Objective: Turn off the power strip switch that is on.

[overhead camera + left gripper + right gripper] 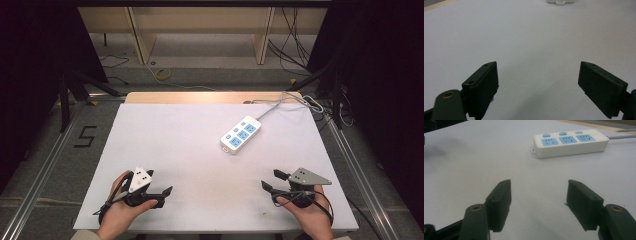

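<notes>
A white power strip (240,134) with blue sockets lies on the white table (170,140), right of centre, its grey cable (272,107) running off the far edge. My left gripper (161,183) rests at the near left, held in a hand, its jaws wide apart over bare table (539,82). My right gripper (273,179) sits at the near right, also open with nothing between its pads (539,195). The power strip (570,142) lies ahead of the right jaws, well apart from them. Its near end (560,1) peeks in at the top of the left gripper view.
A wooden strip (200,97) borders the table's far edge. Cables (320,107) pile at the far right corner and on the floor behind. Metal rails (45,165) run along both sides, with a "5" mark (86,136) on the floor at left.
</notes>
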A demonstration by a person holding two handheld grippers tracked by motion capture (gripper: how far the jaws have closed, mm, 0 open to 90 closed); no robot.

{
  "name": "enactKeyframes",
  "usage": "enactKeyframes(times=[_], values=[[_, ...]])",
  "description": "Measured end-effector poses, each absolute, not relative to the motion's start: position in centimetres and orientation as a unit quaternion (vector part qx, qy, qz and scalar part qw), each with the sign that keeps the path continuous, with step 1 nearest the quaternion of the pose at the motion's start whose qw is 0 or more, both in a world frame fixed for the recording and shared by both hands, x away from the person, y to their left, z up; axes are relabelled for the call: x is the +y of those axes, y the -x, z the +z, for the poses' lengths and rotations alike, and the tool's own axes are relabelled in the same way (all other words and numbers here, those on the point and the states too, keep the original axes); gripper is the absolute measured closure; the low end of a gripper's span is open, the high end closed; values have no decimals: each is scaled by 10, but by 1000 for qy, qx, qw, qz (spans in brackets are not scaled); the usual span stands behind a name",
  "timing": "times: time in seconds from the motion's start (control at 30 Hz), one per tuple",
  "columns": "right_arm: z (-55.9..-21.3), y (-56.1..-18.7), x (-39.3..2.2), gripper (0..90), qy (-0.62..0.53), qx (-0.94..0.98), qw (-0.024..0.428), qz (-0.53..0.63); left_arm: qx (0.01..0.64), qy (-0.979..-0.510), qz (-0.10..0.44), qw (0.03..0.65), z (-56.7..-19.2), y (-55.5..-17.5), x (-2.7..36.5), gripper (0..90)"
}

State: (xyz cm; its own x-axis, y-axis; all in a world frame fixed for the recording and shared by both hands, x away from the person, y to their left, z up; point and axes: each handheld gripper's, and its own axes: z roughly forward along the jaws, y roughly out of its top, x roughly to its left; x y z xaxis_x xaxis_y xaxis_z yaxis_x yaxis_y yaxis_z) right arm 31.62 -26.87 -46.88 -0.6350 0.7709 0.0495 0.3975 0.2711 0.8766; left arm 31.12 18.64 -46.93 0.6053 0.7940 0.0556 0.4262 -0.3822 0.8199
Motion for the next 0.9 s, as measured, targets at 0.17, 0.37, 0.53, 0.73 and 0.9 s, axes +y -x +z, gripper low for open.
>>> enactKeyframes(times=[0.17, 0.37, 0.53, 0.73, 0.9], values=[[-469, -316, -269, 441, -378, 780, 205, 455, 381, -805, 231, 391, -471, -311, 187, 164], [-468, -315, -268, 499, -373, 783, 210, 452, 390, -797, 237, 397, -470, -312, 190, 169], [-467, -318, -267, 727, -376, 788, 220, 435, 388, -798, 236, 395, -471, -311, 188, 172], [-460, -322, -266, 893, -381, 798, 229, 407, 388, -800, 235, 393, -472, -311, 187, 173], [-457, -326, -263, 900, -387, 799, 230, 399, 389, -798, 237, 393, -471, -312, 187, 176]])
